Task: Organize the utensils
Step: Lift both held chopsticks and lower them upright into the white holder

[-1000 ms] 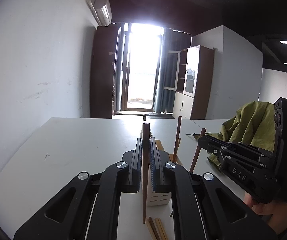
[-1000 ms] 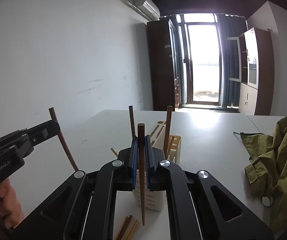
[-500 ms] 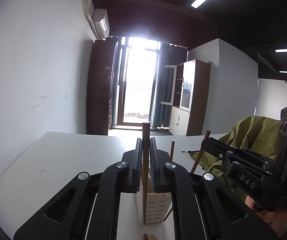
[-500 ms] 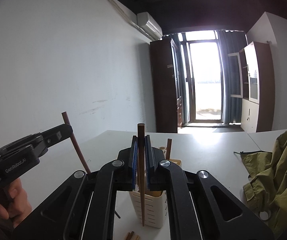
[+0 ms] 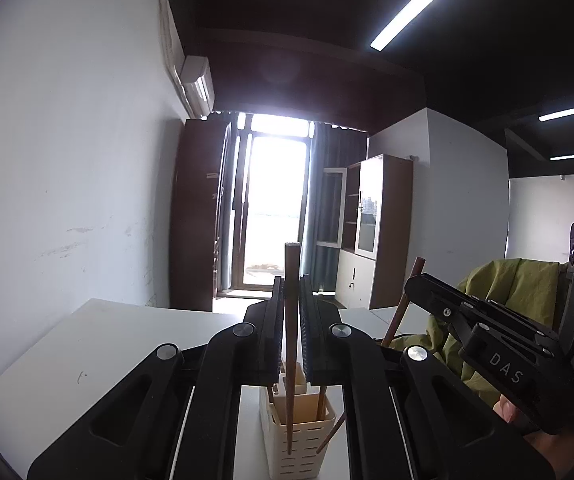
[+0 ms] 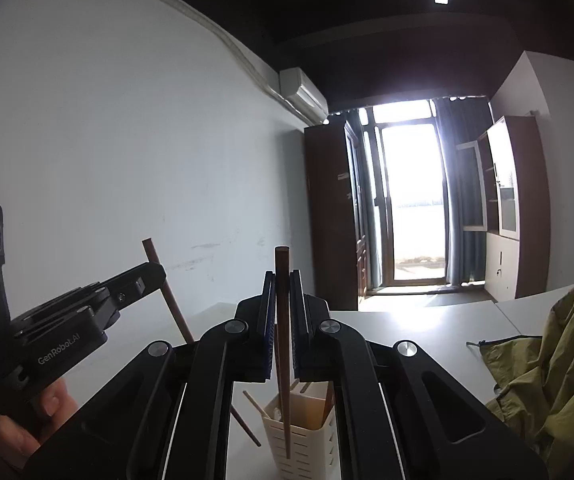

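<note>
Left wrist: left tool (image 5: pixel 291 312) grips chopstick (image 5: pixel 291 344) above holder (image 5: pixel 297 440)

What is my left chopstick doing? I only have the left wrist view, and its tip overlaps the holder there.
Observer: In the right wrist view, the left hand-held gripper holds the left chopstick clearly tilted, not upright.
Operator: Is its tip inside the holder?
Observer: No. The tip ends to the left of the cream holder, outside its wall.
Operator: And the other stick?
Observer: The right hand-held gripper clamps the right chopstick upright between blue pads.
</note>
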The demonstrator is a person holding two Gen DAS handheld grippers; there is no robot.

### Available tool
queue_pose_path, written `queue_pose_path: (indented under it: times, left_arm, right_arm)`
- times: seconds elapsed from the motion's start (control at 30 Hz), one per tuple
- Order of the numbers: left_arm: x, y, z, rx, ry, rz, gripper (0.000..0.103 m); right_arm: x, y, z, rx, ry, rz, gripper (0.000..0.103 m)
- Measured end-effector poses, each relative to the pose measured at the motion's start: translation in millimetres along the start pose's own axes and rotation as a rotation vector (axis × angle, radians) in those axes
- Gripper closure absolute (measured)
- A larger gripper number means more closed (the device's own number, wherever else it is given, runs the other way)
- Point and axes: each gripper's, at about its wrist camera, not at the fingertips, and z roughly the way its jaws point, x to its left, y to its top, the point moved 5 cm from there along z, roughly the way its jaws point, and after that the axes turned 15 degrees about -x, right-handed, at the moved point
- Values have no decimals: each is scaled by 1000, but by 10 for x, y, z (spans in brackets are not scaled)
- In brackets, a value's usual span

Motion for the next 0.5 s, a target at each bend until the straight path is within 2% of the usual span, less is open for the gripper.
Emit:
queue_pose_path:
  times: [0.5]
  left_arm:
    - [32, 58, 166, -55, -4, -16, 96]
  right_arm:
    - [-94, 155, -81, -173, -54, 53, 96]
